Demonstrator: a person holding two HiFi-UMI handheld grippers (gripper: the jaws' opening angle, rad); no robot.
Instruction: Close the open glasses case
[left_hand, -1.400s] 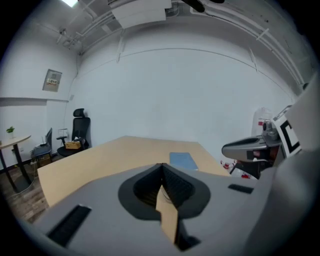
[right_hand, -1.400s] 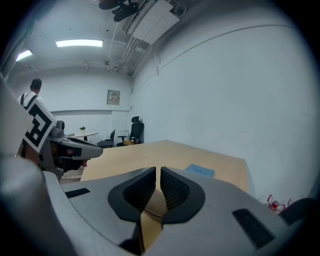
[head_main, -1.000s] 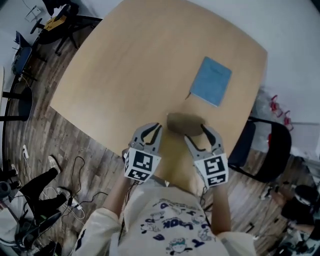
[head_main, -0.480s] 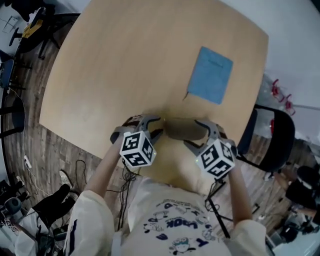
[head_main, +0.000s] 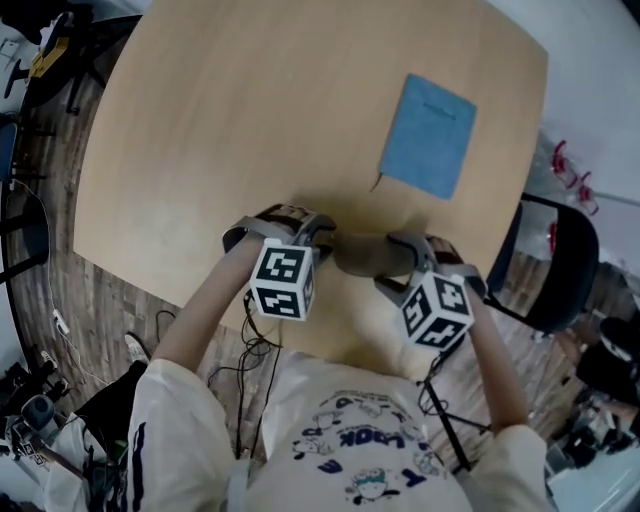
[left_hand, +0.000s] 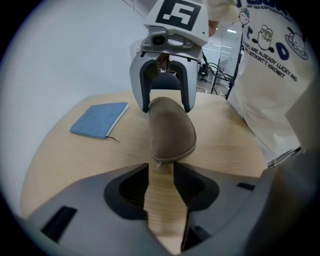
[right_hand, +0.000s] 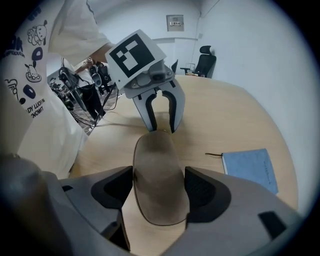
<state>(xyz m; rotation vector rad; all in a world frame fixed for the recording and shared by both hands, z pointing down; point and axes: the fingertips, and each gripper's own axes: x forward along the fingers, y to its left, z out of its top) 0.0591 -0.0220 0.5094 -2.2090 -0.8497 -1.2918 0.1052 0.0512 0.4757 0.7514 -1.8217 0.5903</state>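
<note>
so the glasses case (head_main: 365, 255) lies lengthwise on the desk (head_main: 250, 120) between both hands: the right fingers (right_hand: 210, 192), just opened wide, straddle one end, while the left fingers (left_hand: 125, 187), also just opened and empty, sit just short of the zipper end.

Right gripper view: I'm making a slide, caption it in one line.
Right gripper, jaws just opened, straddles the case; left gripper, also just opened, at its far end; notebook at right.
</note>
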